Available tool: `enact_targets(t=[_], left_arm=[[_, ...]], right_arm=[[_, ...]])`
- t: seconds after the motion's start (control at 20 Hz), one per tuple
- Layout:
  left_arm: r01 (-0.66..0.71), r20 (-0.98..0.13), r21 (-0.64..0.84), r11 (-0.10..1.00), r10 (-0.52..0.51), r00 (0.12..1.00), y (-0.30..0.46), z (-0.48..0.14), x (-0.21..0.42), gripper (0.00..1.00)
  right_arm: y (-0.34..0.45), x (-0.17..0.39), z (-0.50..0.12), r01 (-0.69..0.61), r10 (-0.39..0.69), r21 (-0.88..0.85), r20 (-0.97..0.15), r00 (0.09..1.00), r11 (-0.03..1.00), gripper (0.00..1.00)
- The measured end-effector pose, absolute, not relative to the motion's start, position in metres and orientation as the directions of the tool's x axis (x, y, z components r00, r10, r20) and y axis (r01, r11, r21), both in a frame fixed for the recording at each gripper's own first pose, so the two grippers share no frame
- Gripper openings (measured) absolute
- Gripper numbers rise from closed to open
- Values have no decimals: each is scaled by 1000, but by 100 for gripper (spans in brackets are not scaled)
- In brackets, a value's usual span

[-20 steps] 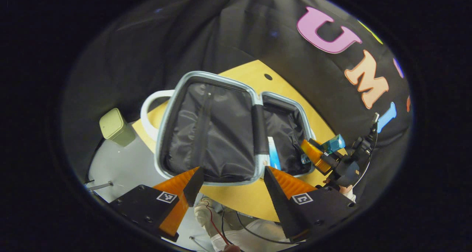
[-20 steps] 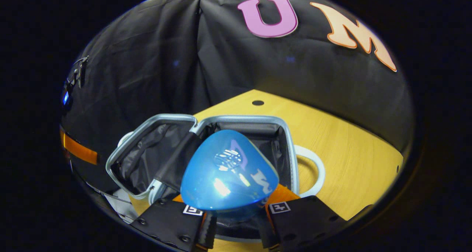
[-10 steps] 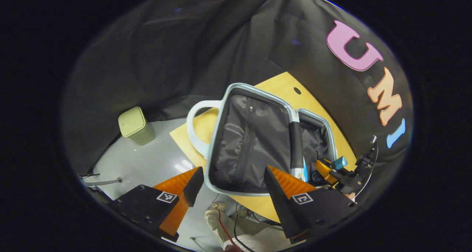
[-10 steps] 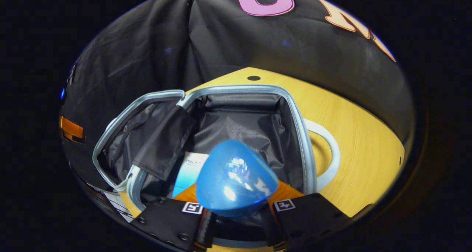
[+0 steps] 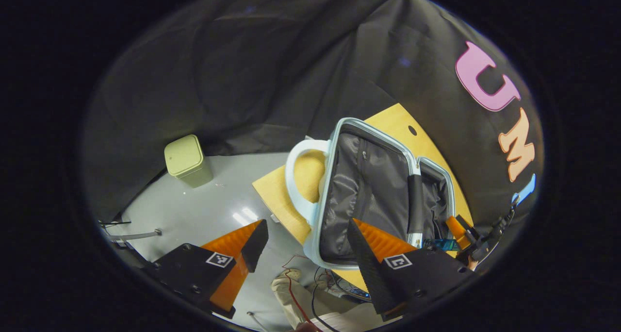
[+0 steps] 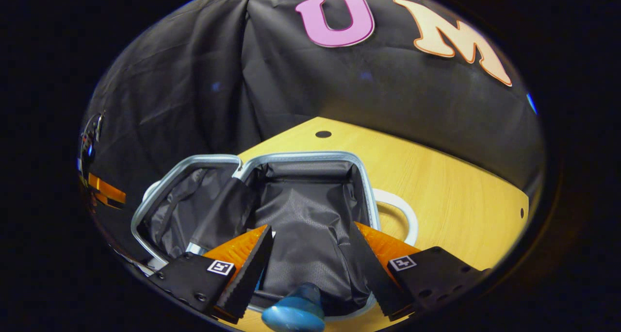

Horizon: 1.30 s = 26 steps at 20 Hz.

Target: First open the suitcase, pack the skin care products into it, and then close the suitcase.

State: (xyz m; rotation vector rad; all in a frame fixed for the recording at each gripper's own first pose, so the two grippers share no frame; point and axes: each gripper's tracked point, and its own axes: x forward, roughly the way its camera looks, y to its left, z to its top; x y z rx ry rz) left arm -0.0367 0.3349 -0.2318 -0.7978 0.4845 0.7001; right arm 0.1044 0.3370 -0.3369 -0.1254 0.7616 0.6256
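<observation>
Black-lined suitcase [image 6: 310,210], seemingly blue bottle [image 6: 294,312]

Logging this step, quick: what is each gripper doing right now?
Left gripper: jaws open, holding nothing.
Right gripper: jaws open; the blue bottle sits below them, unclamped.

The open suitcase [image 5: 378,196] is viewed obliquely from above beyond the left tool [image 5: 303,247]; it is seen closer from over the right tool [image 6: 310,266].
</observation>
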Motion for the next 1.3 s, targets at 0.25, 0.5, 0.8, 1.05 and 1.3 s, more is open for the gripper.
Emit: enact_targets(t=[0.25, 0.5, 0.8, 1.05, 1.3], left_arm=[[-733, -628, -488, 474, 392, 672, 366, -248, -37, 97], [-719, -611, -541, 435, 385, 692, 400, -266, -17, 97], [-688, -623, -607, 397, 300, 723, 415, -291, 19, 77], [-646, -605, -661, 382, 237, 760, 412, -289, 40, 10], [-667, -621, -585, 462, 274, 735, 403, -253, 43, 3]], right_arm=[[322, 103, -298, -542, 480, 112, -633, 607, 833, 99], [286, 95, -248, -500, 441, 73, -591, 676, 863, 99], [215, 89, -207, -403, 330, -3, -567, 754, 915, 99], [162, 81, -189, -298, 233, -30, -551, 801, 954, 99], [134, 72, -182, -247, 196, -24, -536, 821, 969, 99]])
